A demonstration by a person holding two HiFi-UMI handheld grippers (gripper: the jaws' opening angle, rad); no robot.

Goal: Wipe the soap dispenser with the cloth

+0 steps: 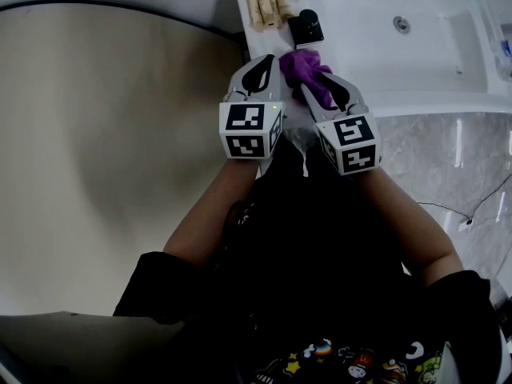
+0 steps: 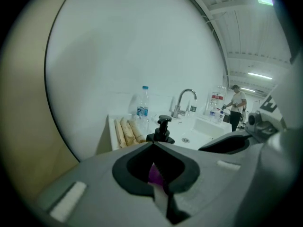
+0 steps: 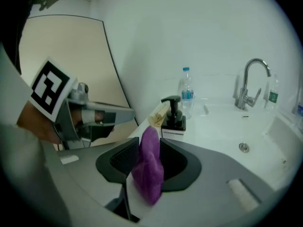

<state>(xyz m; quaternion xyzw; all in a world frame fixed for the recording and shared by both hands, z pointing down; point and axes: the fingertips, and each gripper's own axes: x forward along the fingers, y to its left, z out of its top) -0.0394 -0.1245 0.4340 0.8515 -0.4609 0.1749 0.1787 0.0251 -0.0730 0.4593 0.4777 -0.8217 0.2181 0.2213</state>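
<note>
Firmly, right hand-held gripper [image 3: 145, 143] pinches the cloth [image 3: 149, 171] near soap dispenser [image 3: 173, 117].

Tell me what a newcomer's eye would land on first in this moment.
The purple cloth stands out most, a bright wad pinched between the right tongs and sticking up above them. Just beyond it stands the black soap dispenser, at the near corner of the white sink counter.
</note>
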